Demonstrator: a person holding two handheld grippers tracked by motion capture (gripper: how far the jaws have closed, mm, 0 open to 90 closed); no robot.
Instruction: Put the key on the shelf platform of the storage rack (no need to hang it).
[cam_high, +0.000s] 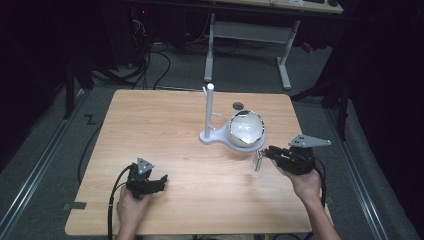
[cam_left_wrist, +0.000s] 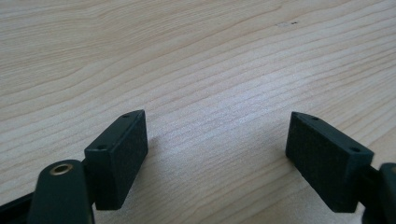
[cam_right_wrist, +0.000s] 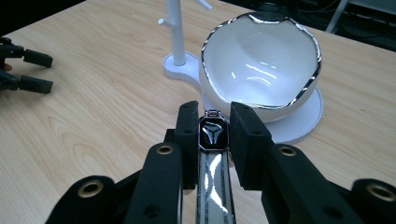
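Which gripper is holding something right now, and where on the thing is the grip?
The right gripper is shut on a watch, clamped on the two sides of its dark face. The left gripper is open and holds nothing.

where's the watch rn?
The watch is clamped in the right tongs, held just in front of the white bowl on the right side of the table.

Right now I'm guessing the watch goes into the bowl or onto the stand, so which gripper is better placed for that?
Likely the right gripper: it is shut on the watch, just short of the white bowl and stand. The left gripper is open and empty over bare table, farther away.
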